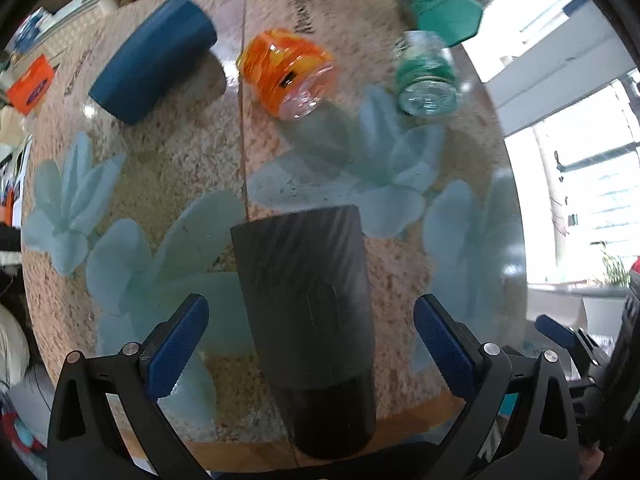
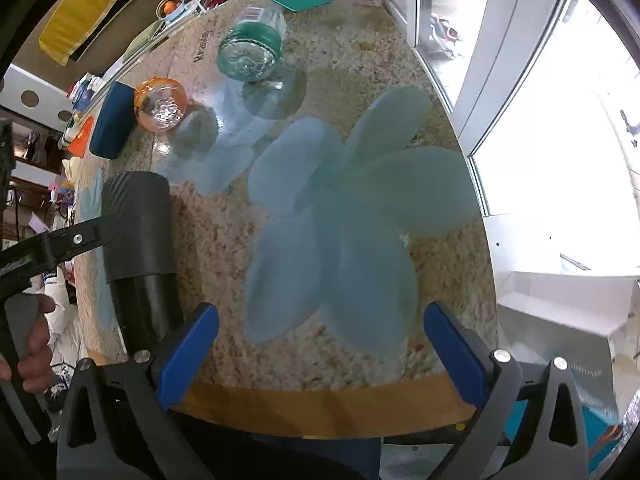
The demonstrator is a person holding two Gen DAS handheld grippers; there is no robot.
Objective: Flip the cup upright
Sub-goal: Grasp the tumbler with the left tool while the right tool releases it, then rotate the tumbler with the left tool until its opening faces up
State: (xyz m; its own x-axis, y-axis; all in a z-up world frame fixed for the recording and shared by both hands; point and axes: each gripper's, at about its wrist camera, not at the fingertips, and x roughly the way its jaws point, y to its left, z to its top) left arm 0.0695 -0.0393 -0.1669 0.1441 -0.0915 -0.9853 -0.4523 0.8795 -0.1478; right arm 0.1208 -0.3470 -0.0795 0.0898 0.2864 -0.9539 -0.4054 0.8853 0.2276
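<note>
- Two grippers are in view, both with their blue-padded jaws spread wide and nothing between the pads.
- Left gripper (image 1: 311,350) hovers over the near edge of the table, its fingers straddling a dark cup (image 1: 308,320) without touching it; a clear gap shows on each side in the left wrist view.
- That dark cup (image 2: 138,248) stands on the glass-topped table (image 1: 400,280) close to the wooden front edge, with a ribbed grey sleeve over one part and a smooth black band at the end nearer the camera. Which end is the mouth I cannot tell.
- Right gripper (image 2: 322,354) hangs over a bare stretch of the table (image 2: 360,368) to the right of the cup, well apart from it, above a large frosted flower pattern (image 2: 344,220).
- Farther back, a blue cup (image 1: 154,60) lies on its side.
- Beside it, an orange glass jar (image 1: 290,72) also lies tipped over, its clear base facing the camera.
- Next along is a green-tinted glass jar (image 1: 426,74), likewise on its side.
- Behind that jar sits a teal hexagonal container (image 1: 438,2) near the far rim.
- An orange box (image 1: 31,84) sits off the table's far left.
- From the right wrist view, the left gripper's black arm (image 2: 60,240) crosses in front of the dark cup, and a hand (image 2: 36,344) grips its handle.
</note>
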